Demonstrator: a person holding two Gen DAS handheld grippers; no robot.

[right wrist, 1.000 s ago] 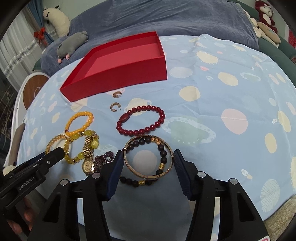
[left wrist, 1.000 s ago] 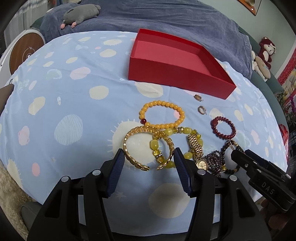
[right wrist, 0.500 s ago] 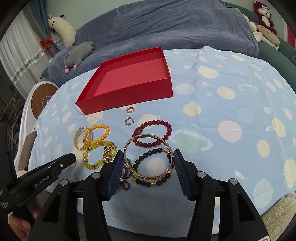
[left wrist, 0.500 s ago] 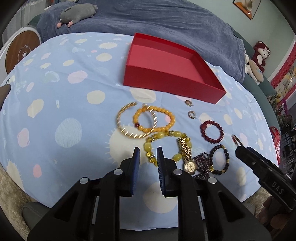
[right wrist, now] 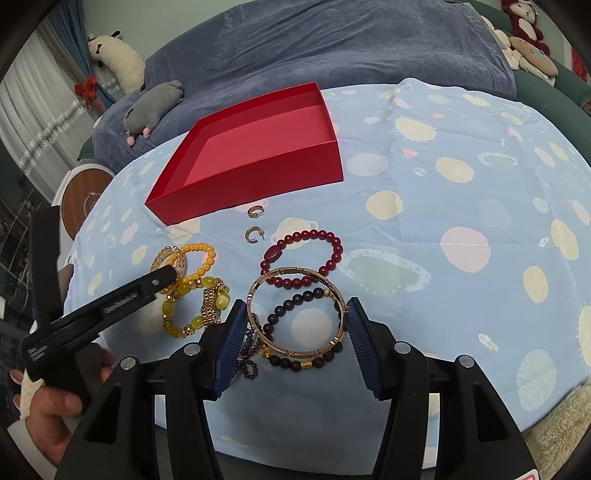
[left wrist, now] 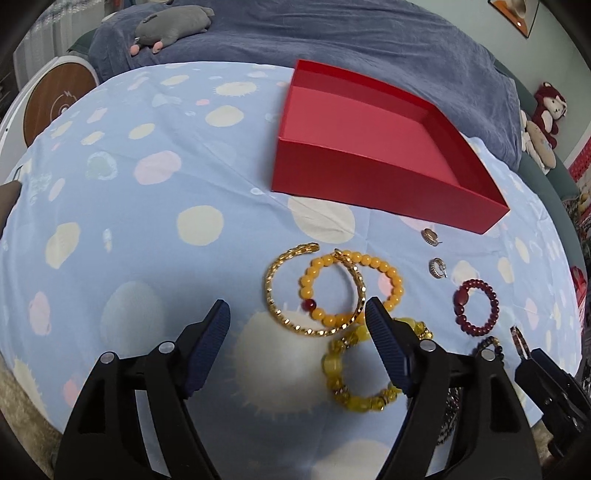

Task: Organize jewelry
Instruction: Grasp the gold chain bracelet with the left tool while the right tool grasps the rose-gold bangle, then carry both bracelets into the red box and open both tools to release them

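Observation:
An empty red box (left wrist: 369,147) (right wrist: 258,147) stands at the back of the blue spotted cloth. My left gripper (left wrist: 295,328) is open just in front of a gold chain bangle (left wrist: 271,291) that lies over an orange bead bracelet (left wrist: 391,280). A yellow bead bracelet (left wrist: 332,369) lies beside its right finger. My right gripper (right wrist: 293,317) holds a thin gold bangle (right wrist: 295,275) between its pads, tilted above a dark bead bracelet (right wrist: 291,363). A red bead bracelet (right wrist: 332,243) and two small earrings (right wrist: 255,221) lie beyond.
A gold watch (right wrist: 210,306) and a dark purple bead strand (right wrist: 247,354) lie among the bracelets. A grey plush toy (left wrist: 170,29) rests on the blue blanket behind the table. A round wooden device (left wrist: 55,103) stands at the far left.
My left gripper has opened and let go of the gold chain bangle, which now lies over the orange bracelet. My right gripper still holds the thin gold bangle a little higher.

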